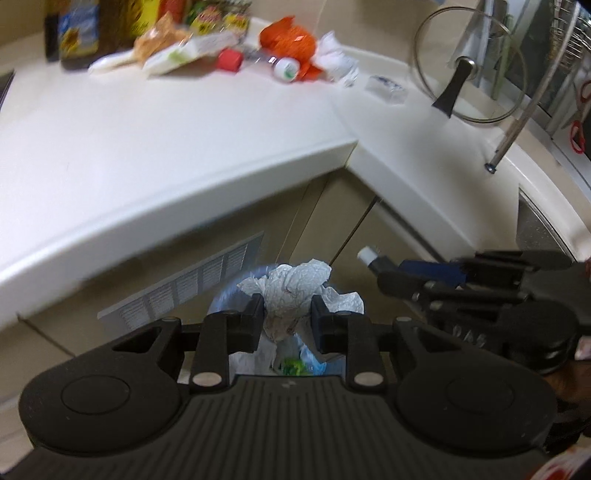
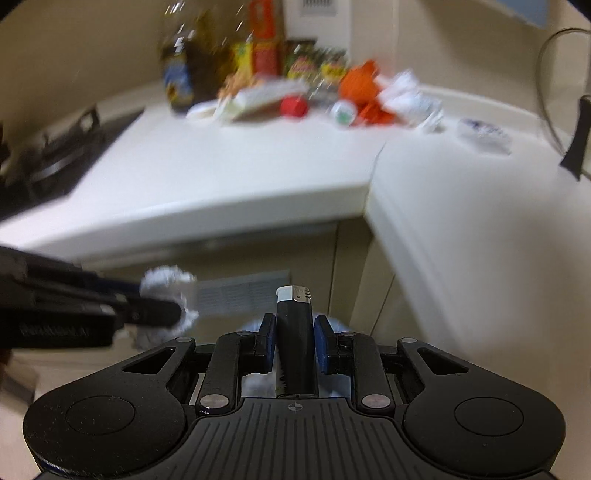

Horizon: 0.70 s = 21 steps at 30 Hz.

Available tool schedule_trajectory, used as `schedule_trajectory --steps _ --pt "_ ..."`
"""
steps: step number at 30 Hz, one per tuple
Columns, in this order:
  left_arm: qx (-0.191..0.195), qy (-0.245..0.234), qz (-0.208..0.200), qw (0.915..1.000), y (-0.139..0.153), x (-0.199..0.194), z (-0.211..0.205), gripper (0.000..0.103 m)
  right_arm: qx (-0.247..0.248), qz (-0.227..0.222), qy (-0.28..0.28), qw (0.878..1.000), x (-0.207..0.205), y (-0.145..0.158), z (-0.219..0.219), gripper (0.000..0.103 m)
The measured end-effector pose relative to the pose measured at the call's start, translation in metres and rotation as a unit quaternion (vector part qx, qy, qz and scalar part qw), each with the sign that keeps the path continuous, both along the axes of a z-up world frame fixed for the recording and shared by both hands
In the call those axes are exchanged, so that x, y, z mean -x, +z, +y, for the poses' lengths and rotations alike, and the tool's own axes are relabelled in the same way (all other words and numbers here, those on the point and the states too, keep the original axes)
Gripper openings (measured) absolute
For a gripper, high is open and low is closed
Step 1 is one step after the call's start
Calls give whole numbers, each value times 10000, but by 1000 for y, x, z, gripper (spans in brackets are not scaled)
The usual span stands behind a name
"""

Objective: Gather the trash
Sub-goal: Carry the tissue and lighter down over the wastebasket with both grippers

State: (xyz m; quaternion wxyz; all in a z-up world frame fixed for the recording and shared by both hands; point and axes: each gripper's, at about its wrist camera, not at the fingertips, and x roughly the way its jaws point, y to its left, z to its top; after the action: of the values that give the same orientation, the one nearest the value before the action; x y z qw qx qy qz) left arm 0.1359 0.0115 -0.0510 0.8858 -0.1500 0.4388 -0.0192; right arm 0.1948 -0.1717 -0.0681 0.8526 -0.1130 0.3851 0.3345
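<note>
My left gripper (image 1: 287, 308) is shut on a crumpled white paper towel (image 1: 291, 288) and holds it over a trash bin with a blue liner (image 1: 236, 291) on the floor below the counter. My right gripper (image 2: 294, 325) is shut on a black lighter (image 2: 295, 332) with a white and silver top; it also shows at the right of the left wrist view (image 1: 376, 264). The left gripper with its paper shows at the left of the right wrist view (image 2: 162, 299). More trash lies on the counter: an orange wrapper (image 1: 290, 40), crumpled white paper (image 1: 338, 57), a small bottle (image 1: 286, 69), a red cap (image 1: 229, 60).
A white L-shaped counter (image 1: 166, 147) runs above the bin. Bottles and food packets (image 1: 79, 29) stand at its back. A glass pot lid (image 1: 469, 62) leans at the right near a sink (image 1: 546, 229). A black stove (image 2: 55, 158) lies at the left. A clear wrapper (image 1: 386, 88) lies nearby.
</note>
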Motion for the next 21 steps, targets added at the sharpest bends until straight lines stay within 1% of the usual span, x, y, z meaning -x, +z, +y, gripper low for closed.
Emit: schedule_trajectory --steps 4,10,15,21 --pt "66 222 239 9994 -19 -2 1 24 333 62 260 9991 -4 -23 1 22" --pt "166 395 661 9969 -53 -12 -5 24 597 151 471 9970 -14 -49 0 22" --pt "81 400 925 9949 -71 -23 -10 24 824 175 667 9942 -20 -69 2 22" --pt "48 334 1128 9930 -88 -35 -17 24 1003 243 803 9914 -28 -89 2 22"
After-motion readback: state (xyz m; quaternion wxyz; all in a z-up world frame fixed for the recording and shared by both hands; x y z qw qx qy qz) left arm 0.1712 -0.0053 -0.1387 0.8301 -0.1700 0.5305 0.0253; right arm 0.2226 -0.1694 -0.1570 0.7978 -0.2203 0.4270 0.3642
